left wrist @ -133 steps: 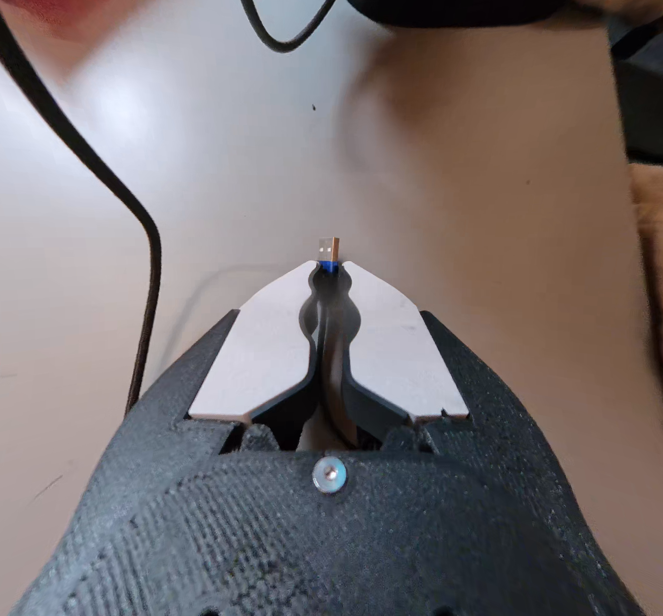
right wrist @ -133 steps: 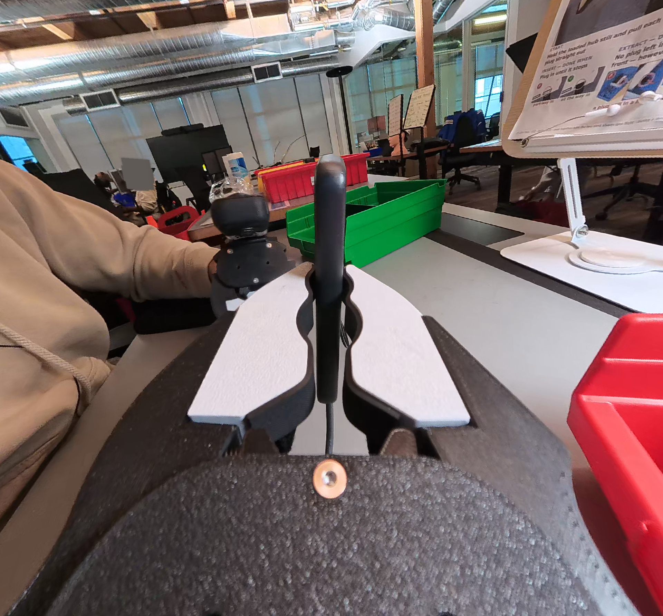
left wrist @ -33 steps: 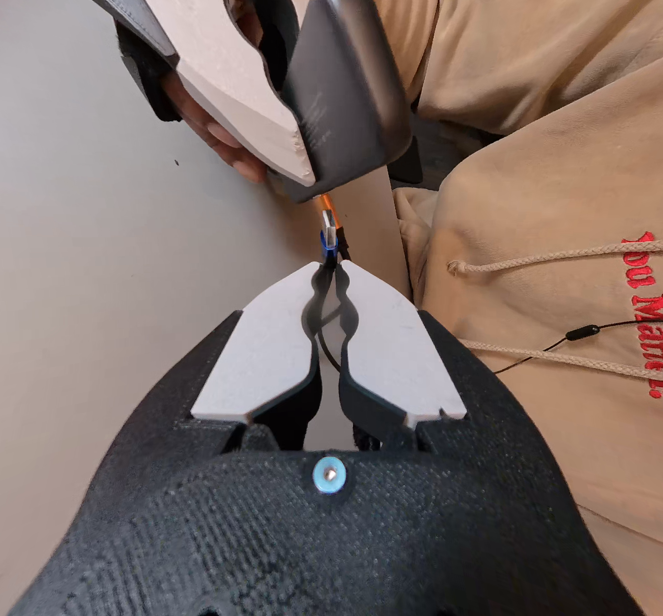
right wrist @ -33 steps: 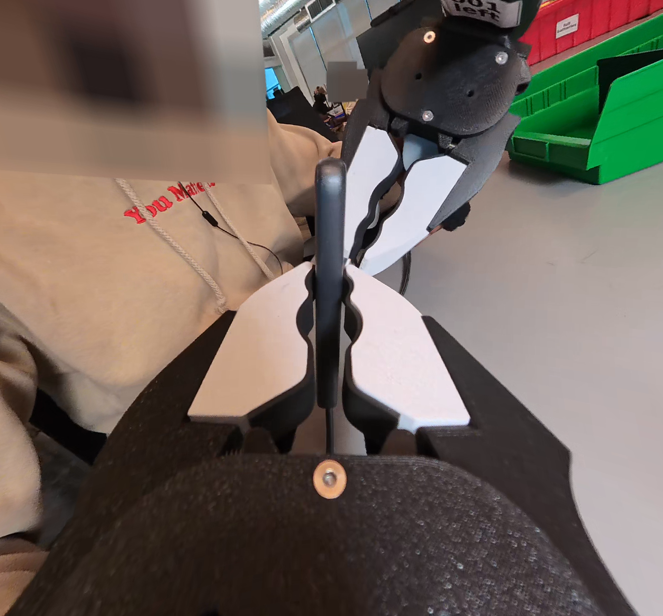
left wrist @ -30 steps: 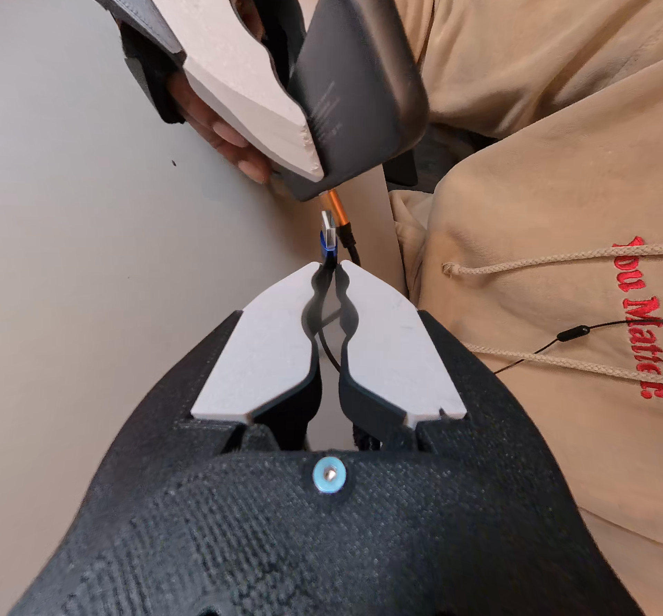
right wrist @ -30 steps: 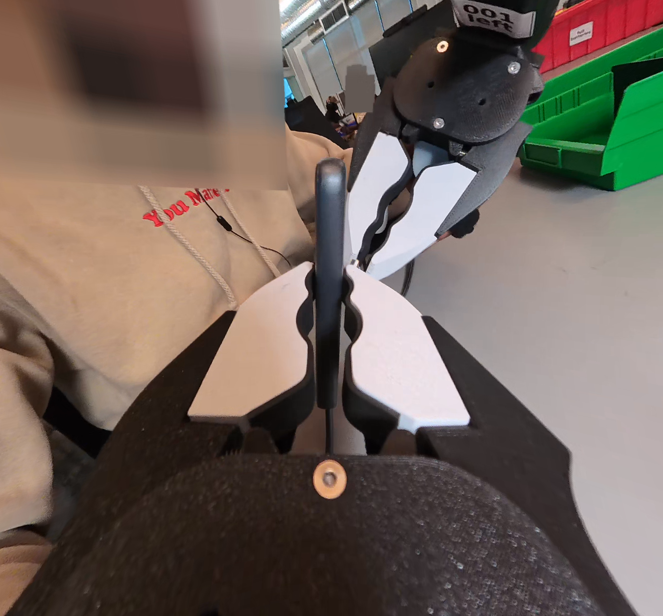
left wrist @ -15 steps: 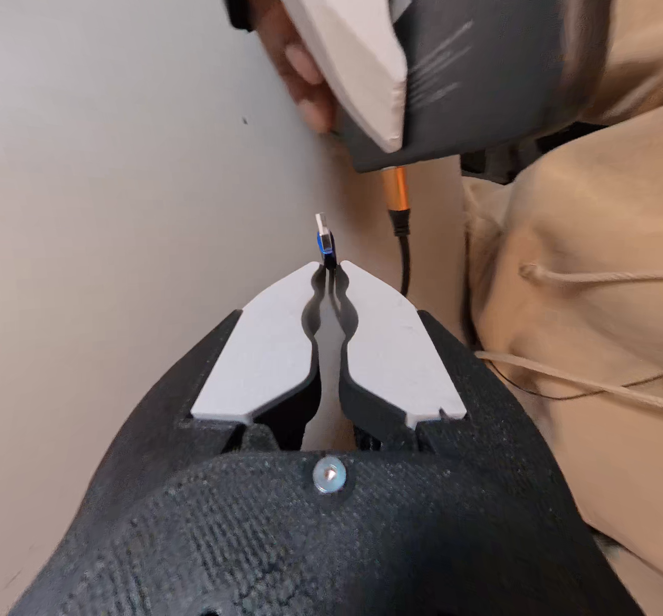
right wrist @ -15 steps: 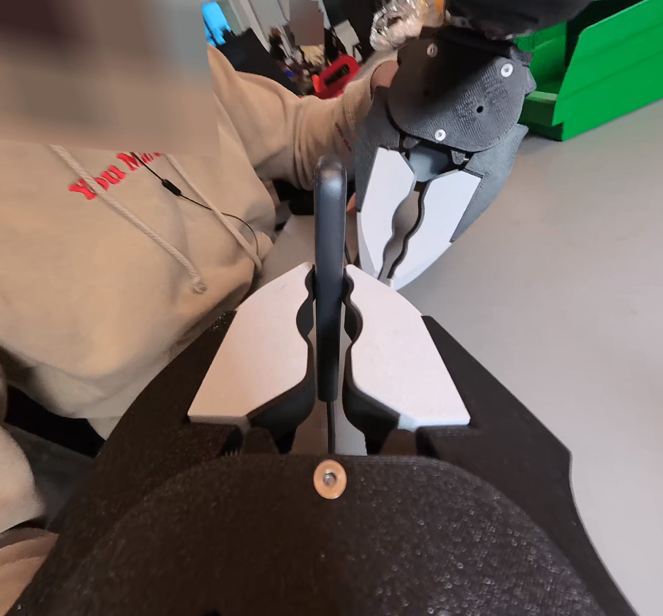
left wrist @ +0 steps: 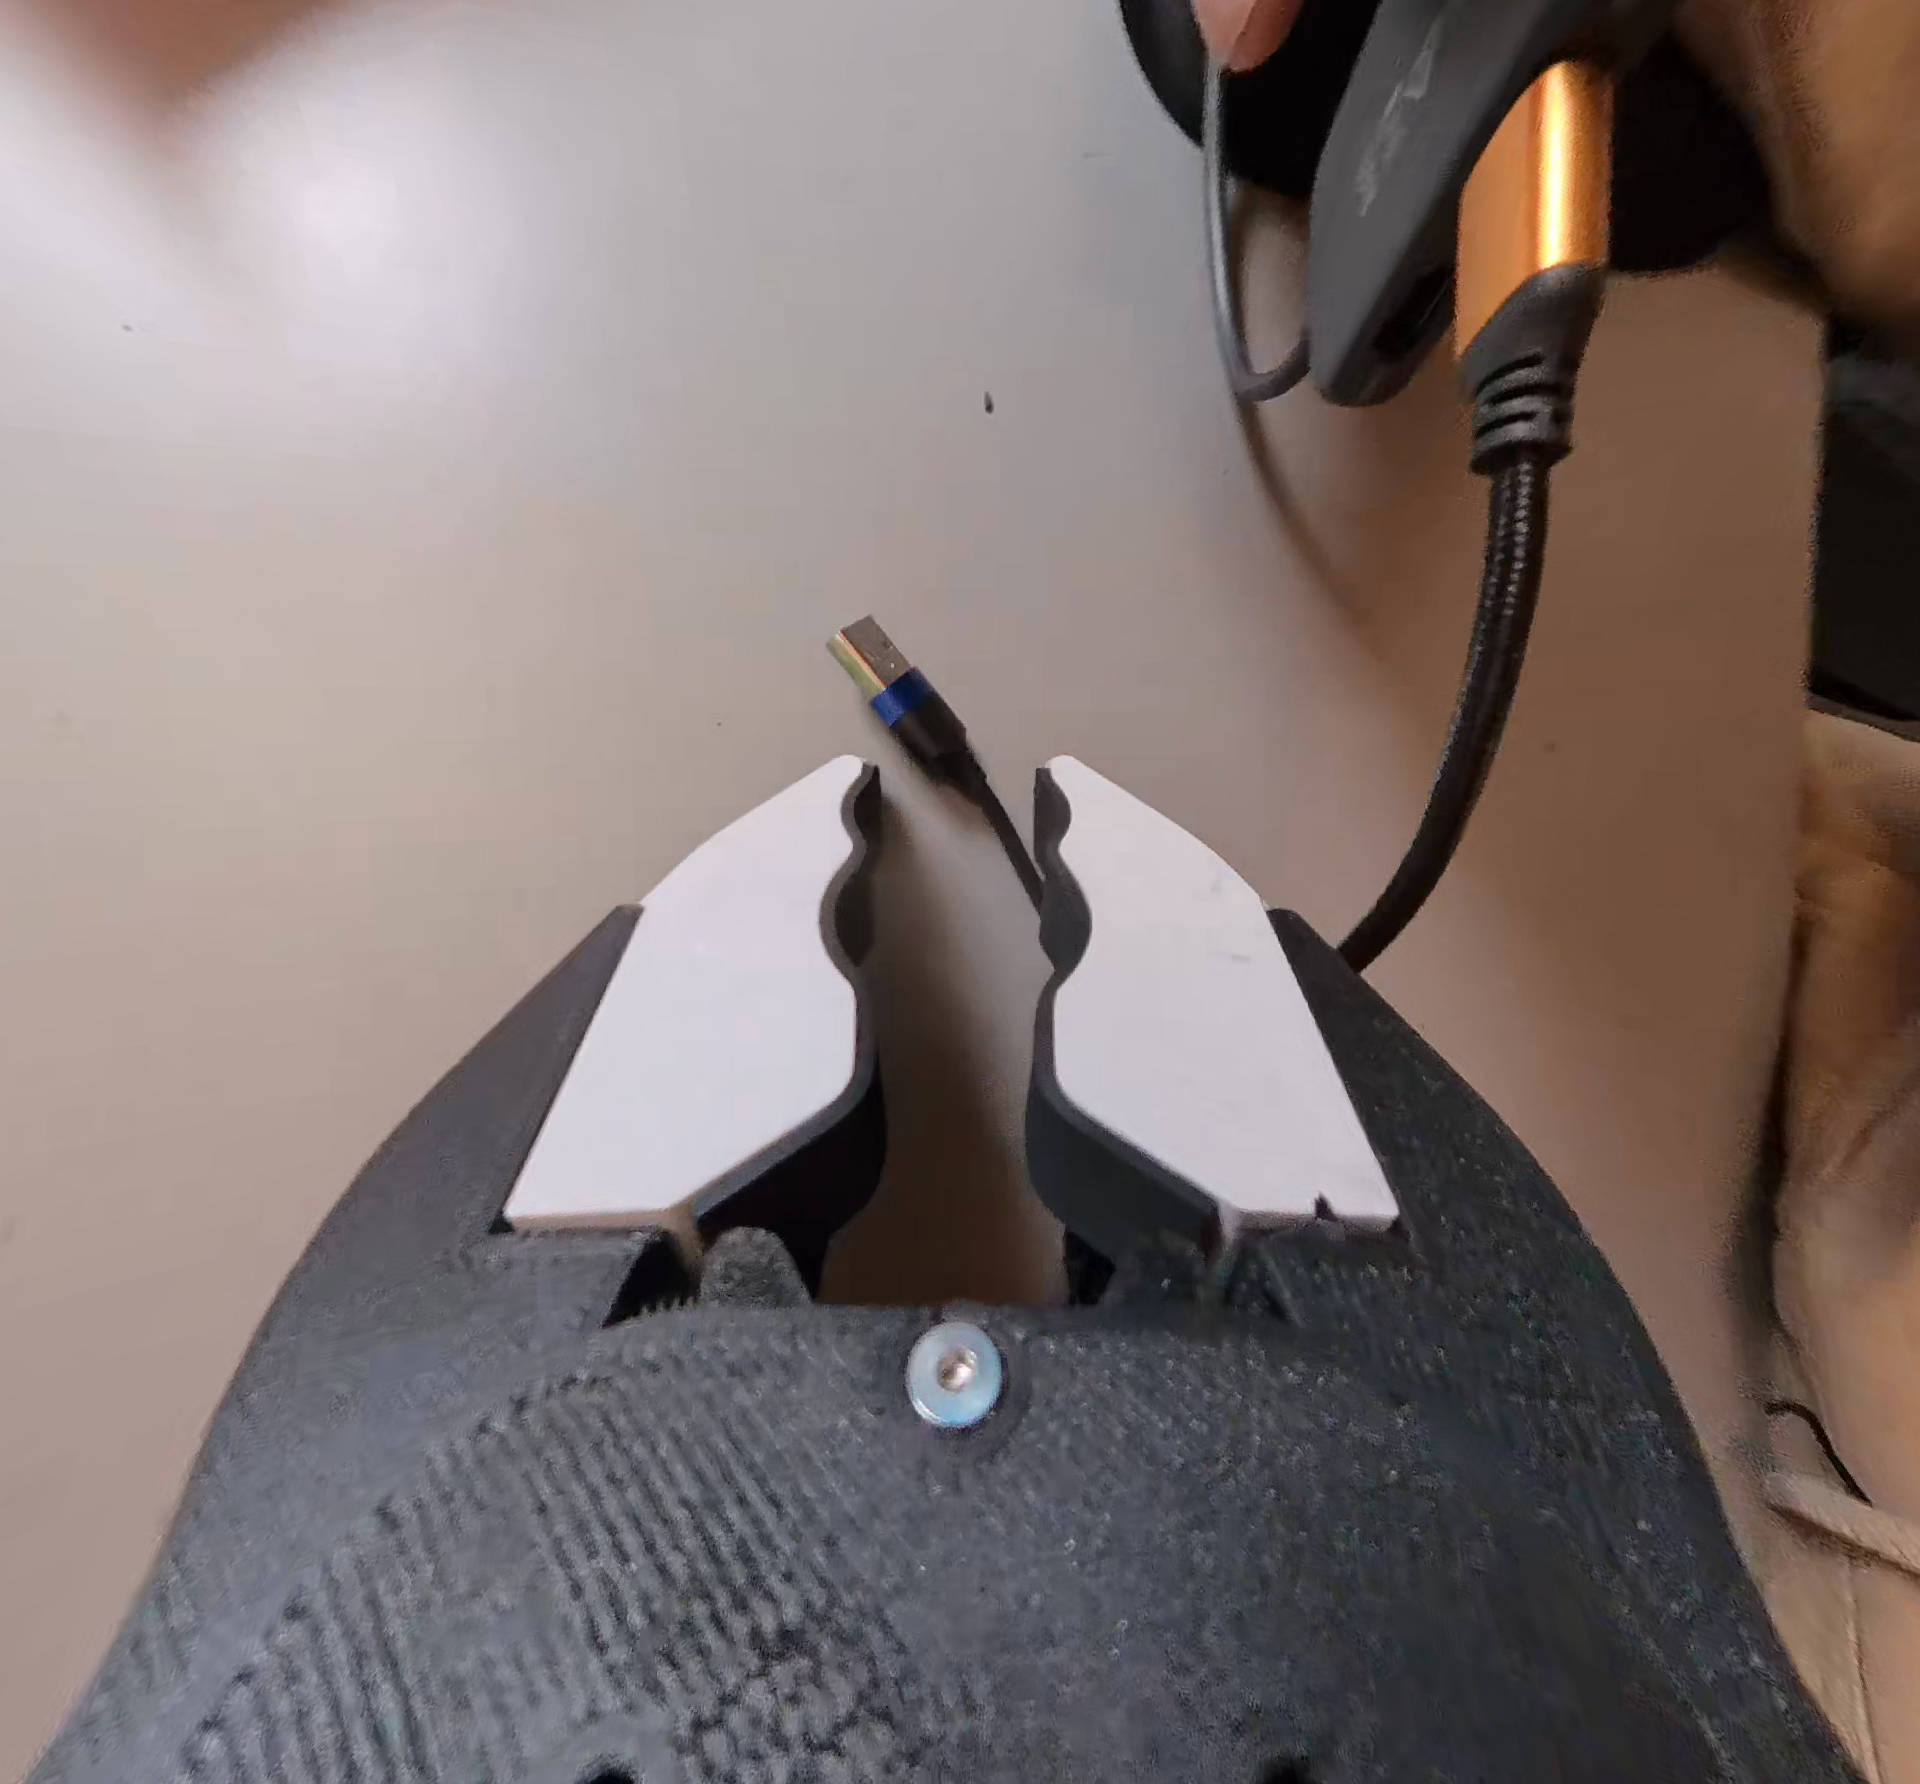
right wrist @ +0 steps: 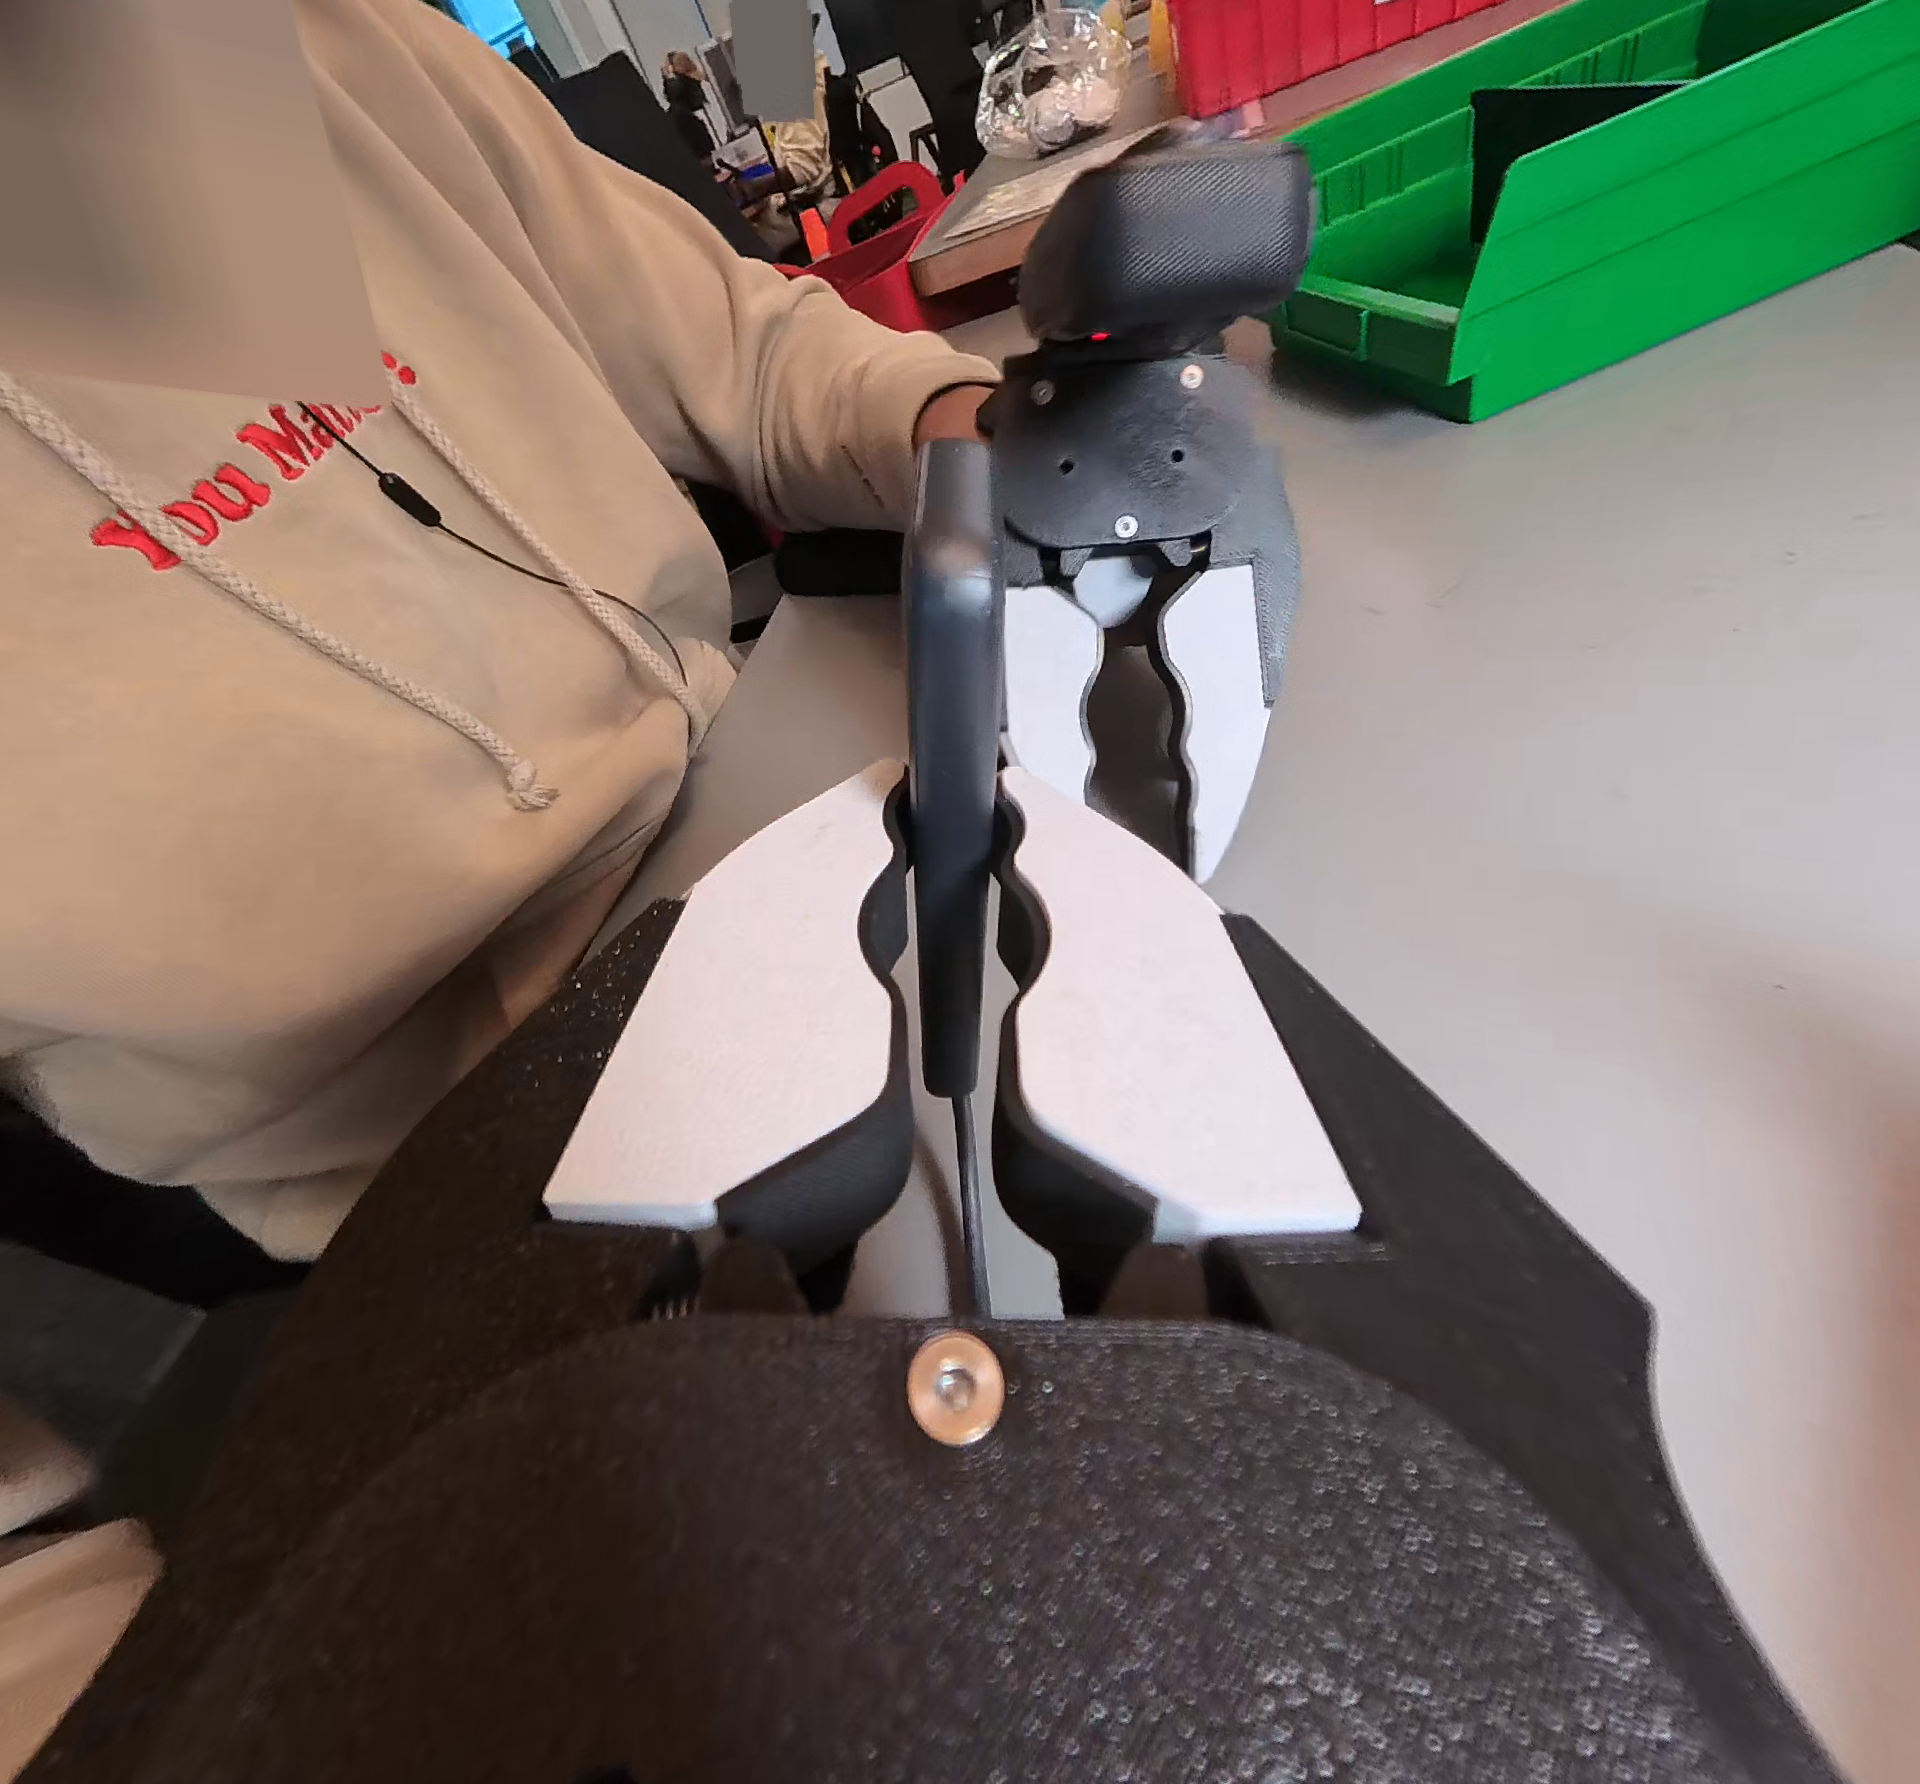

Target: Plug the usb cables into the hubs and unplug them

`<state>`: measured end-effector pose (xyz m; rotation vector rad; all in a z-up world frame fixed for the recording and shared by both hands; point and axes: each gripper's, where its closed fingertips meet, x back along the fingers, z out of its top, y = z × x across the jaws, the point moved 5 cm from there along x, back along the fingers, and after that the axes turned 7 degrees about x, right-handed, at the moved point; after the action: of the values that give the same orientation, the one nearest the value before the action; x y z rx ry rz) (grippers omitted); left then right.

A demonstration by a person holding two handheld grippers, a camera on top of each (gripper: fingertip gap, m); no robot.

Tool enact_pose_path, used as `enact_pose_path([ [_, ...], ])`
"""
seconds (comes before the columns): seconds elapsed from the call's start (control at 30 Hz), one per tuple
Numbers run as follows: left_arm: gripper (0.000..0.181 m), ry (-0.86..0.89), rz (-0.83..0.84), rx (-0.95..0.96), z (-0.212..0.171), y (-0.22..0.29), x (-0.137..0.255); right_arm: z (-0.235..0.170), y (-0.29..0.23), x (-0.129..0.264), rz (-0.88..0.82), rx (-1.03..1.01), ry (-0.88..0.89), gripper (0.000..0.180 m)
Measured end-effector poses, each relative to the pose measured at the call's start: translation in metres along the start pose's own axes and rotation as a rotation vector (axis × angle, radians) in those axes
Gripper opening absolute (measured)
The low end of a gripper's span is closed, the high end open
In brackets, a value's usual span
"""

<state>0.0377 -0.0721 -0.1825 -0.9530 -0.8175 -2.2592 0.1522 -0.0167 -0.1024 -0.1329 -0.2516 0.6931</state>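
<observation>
the left gripper (left wrist: 954,768) stands open, its 2 fingers apart, with the blue-banded usb plug (left wrist: 896,695) lying loose in the gap, tilted left, its thin cable against the right finger (left wrist: 1184,996). the right gripper (right wrist: 952,789) is clamped on the dark hub (right wrist: 950,695), held edge-up over the table (right wrist: 1558,695). an orange-sleeved plug (left wrist: 1536,176) sits in the hub.

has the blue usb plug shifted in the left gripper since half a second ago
Yes. The blue usb plug was clamped upright between the left gripper tips; now the jaws stand apart and it leans left, its cable against the right finger.
</observation>
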Motion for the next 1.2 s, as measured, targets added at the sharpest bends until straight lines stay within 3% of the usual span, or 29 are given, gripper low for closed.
enact_pose_path([
  [0.03,0.031,0.002,0.028,-0.003,0.0,0.002,-0.001,0.0,-0.002,0.0,0.003,0.005,0.0,0.012],
  [0.13,0.031,0.002,0.099,0.001,0.0,0.004,-0.003,0.0,-0.006,0.001,0.013,0.015,0.002,0.012],
  [0.37,0.009,0.031,0.149,-0.06,0.0,-0.003,-0.004,0.001,-0.009,-0.001,0.003,0.032,0.004,0.012],
  [0.5,0.007,0.001,0.055,-0.104,0.0,-0.004,0.008,0.001,-0.008,-0.001,-0.013,0.027,0.007,0.012],
  [0.77,0.006,-0.018,-0.189,-0.071,0.025,0.018,0.073,-0.003,0.003,-0.011,-0.106,0.006,-0.052,0.012],
  [0.97,0.006,-0.146,-0.227,-0.099,0.036,0.033,0.066,-0.004,0.003,-0.026,-0.097,0.011,-0.067,0.012],
  [1.2,0.006,-0.109,-0.239,-0.058,0.045,0.028,0.061,0.0,0.005,-0.022,-0.12,0.013,-0.024,0.012],
])
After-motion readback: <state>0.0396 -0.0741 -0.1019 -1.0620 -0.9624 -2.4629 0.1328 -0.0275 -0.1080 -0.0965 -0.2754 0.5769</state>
